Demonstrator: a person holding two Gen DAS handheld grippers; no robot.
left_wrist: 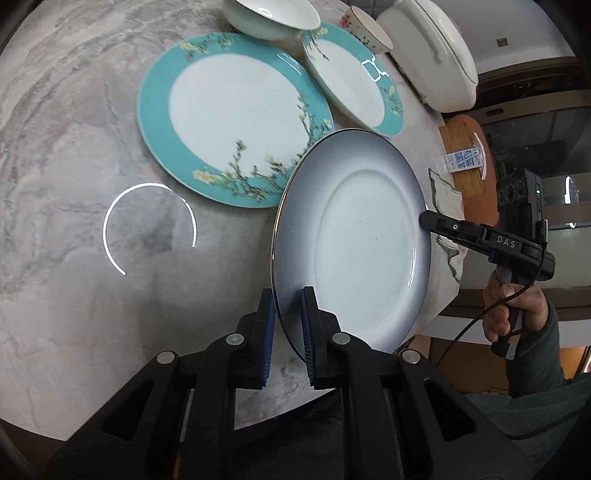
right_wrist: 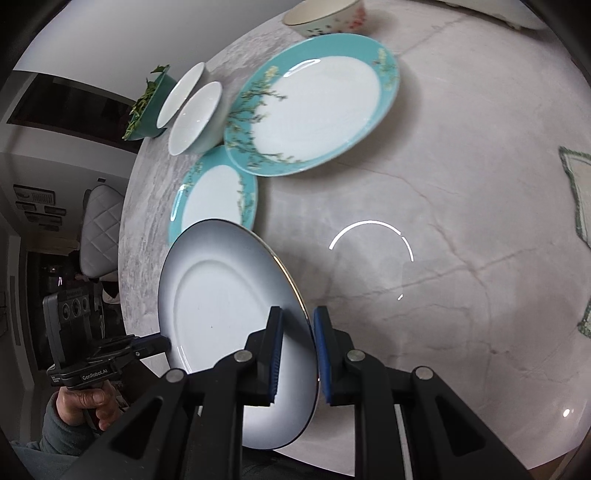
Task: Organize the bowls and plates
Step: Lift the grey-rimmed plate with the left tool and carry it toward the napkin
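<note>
A white plate with a grey shaded border and thin dark rim hangs tilted above the marble table, held at two opposite edges. My left gripper is shut on its near rim, blue pads on both faces. My right gripper pinches the far rim, a hand below it. In the right wrist view the same plate sits in my right gripper, and my left gripper bites the other side. A large teal-bordered plate lies flat just beyond.
A smaller teal plate, two white bowls, a green bowl and a floral bowl crowd the table's far side. A white lidded pot stands at the edge; a green-trimmed cloth lies right.
</note>
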